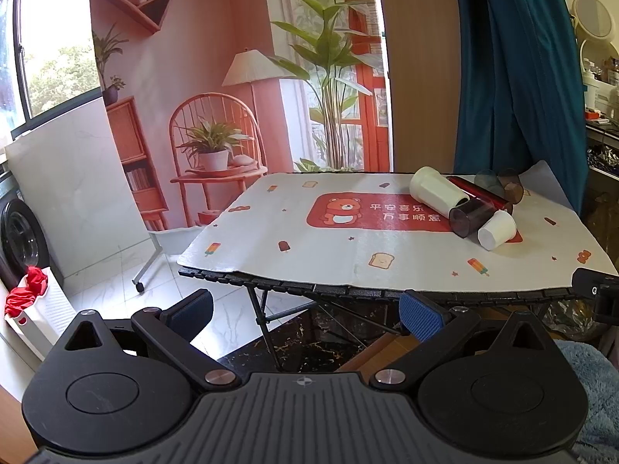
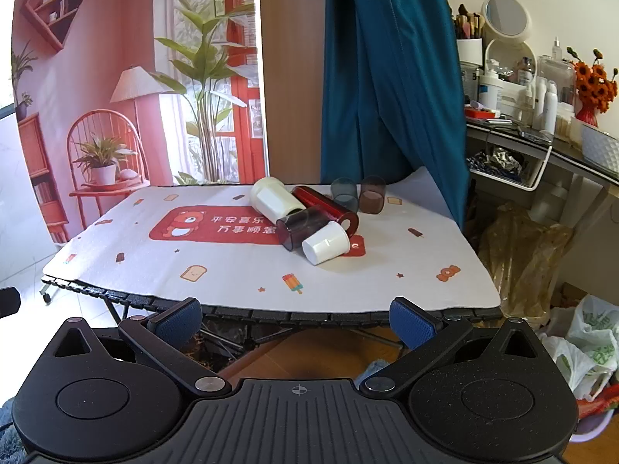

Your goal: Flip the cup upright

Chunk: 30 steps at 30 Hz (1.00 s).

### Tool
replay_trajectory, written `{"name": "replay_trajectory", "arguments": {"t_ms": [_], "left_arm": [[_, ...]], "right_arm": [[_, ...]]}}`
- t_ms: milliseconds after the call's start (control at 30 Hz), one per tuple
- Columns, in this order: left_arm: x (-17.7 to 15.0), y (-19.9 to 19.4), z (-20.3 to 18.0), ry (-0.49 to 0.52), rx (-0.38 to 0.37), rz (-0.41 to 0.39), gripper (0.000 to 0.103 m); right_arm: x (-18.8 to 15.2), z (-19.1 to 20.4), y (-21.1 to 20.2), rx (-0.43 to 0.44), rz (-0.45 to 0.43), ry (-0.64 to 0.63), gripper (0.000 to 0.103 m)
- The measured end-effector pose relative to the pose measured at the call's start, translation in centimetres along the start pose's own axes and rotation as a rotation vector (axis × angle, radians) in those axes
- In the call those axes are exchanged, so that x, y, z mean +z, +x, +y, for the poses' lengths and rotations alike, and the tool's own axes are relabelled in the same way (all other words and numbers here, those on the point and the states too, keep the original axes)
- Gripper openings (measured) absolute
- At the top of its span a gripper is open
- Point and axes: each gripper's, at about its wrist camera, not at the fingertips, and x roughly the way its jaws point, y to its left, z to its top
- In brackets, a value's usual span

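Observation:
Several cups lie in a cluster on the white mat (image 2: 232,270) at the table's far right. A small white cup (image 2: 325,242) lies on its side nearest me; it also shows in the left wrist view (image 1: 496,229). Beside it lie a dark smoky cup (image 2: 300,227), a red cup (image 2: 325,207) and a tall white cup (image 2: 272,199). A grey cup (image 2: 344,192) and a brown cup (image 2: 372,194) stand behind, mouths down. My left gripper (image 1: 305,315) and right gripper (image 2: 296,321) are open, empty, short of the table's near edge.
The folding table's black slatted edge (image 2: 309,315) runs just ahead of both grippers. A teal curtain (image 2: 387,77) hangs behind the cups. A cluttered shelf (image 2: 541,127) and bags (image 2: 580,340) stand at the right. A white basket with red cloth (image 1: 31,301) sits on the left floor.

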Motion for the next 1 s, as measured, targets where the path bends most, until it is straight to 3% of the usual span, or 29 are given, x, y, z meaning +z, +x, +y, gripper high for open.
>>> {"name": "replay_trajectory", "arguments": {"t_ms": [1000], "left_arm": [[0.6,1.3,-0.4,-0.021,-0.038,0.037,0.103]], "right_arm": [[0.9,-0.9,1.3,0.004,0.014,0.009,0.103]]}}
